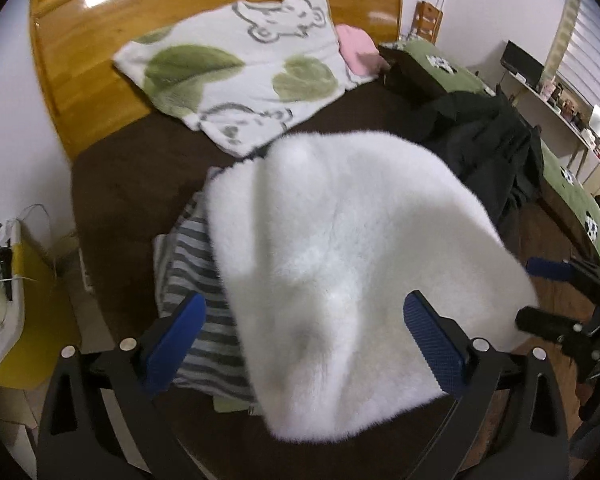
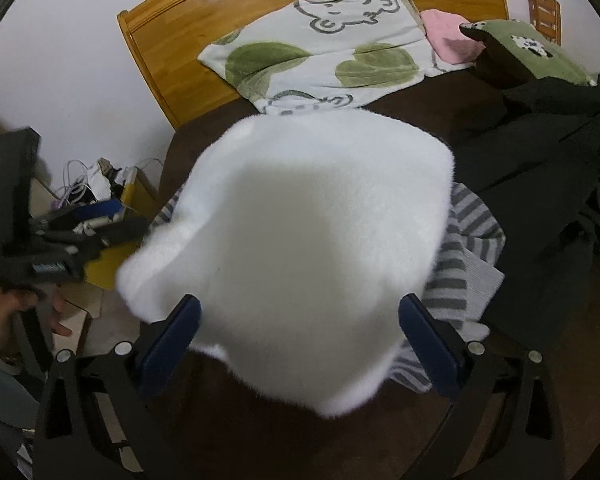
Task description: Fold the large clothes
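Left wrist view: your left gripper [image 1: 304, 344] is spread wide, released, the white fluffy garment [image 1: 352, 264] filling frame centre between and beyond its fingers, over a striped garment [image 1: 192, 280] on the brown bed [image 1: 132, 184]. Right wrist view: your right gripper [image 2: 300, 340] is spread too, gripping nothing, same garment centre frame, lower edge between its fingers.

Wooden headboard [image 1: 204, 12] at 12 o'clock against a plain white wall [image 1: 8, 128]. Bed covered in a brown sheet [image 1: 132, 196]. Slatted blinds [image 1: 596, 60] at 2 o'clock above a cluttered white shelf [image 1: 556, 108]. Yellow bin [image 1: 32, 316] at 9 o'clock.
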